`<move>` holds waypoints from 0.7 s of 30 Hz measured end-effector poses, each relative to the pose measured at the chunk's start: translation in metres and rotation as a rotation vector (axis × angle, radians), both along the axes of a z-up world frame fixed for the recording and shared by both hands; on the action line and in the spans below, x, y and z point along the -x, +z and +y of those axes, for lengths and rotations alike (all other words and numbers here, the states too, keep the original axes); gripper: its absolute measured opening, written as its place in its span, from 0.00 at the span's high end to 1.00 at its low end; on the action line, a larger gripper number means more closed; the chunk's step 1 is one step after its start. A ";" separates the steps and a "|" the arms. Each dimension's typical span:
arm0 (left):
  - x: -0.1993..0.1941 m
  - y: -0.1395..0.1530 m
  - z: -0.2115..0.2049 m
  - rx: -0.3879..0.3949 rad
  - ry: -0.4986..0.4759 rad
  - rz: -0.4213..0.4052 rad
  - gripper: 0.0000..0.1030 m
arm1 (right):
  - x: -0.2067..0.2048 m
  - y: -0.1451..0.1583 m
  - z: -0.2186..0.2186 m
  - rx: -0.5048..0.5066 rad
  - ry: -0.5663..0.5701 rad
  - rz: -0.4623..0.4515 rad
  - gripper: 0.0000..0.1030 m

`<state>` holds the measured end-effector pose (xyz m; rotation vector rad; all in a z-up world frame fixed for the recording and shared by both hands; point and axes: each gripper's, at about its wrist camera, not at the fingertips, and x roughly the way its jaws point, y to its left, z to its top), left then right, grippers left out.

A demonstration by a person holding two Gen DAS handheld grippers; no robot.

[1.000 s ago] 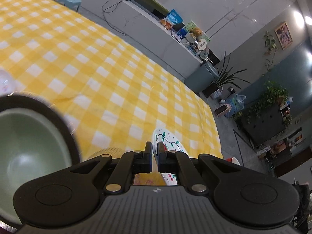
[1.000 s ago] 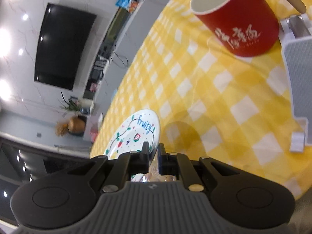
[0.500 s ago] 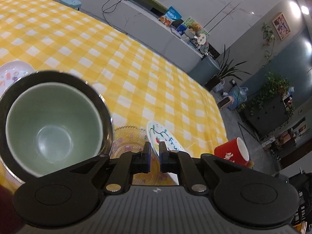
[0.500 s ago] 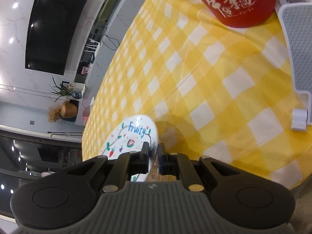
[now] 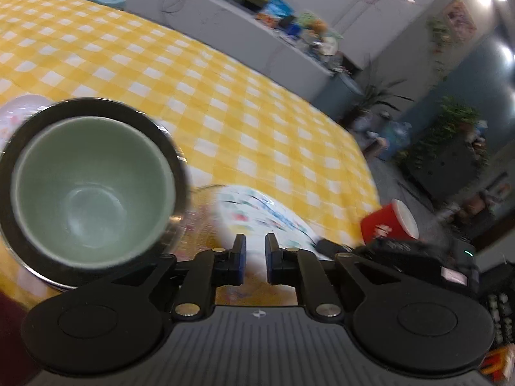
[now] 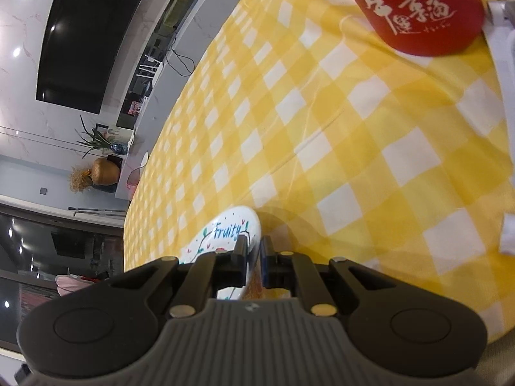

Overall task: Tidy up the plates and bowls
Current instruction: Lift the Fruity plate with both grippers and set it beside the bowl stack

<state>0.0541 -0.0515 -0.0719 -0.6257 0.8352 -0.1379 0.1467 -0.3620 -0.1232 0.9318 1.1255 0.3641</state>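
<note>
Your right gripper (image 6: 254,251) is clamped on the rim of the white "Fruity" plate (image 6: 225,234), low centre of the frame. Your left gripper (image 5: 255,254) has just been opening, a narrow gap, nothing gripped. The plate could slip or knock the green bowl (image 5: 90,189) at left; the red cup (image 6: 415,9) stands upper right.

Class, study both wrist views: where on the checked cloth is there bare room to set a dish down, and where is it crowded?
Bare: the tablecloth beyond the green bowl, and between the Fruity plate and the red cup. Crowded: around the bowl, plate and glass dish.
</note>
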 end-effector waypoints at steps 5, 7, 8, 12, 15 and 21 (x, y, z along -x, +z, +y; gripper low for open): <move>0.002 -0.001 -0.017 -0.053 -0.021 0.004 0.89 | -0.006 -0.001 0.013 0.024 0.046 -0.001 0.96; 0.000 -0.007 -0.015 -0.024 -0.031 0.038 0.89 | -0.007 -0.005 0.014 0.042 0.041 0.015 0.94; -0.001 -0.010 -0.012 -0.002 -0.030 0.051 0.89 | -0.007 -0.006 0.014 0.036 0.042 0.016 0.95; 0.002 -0.004 -0.008 -0.040 -0.013 0.032 0.89 | -0.005 -0.001 0.017 0.061 0.056 -0.002 0.95; 0.001 0.001 -0.009 -0.076 -0.012 0.025 0.89 | -0.004 0.004 0.021 0.112 0.075 -0.028 0.95; 0.003 0.000 -0.017 -0.137 -0.019 0.035 0.89 | -0.004 0.013 0.041 0.248 0.145 -0.082 0.95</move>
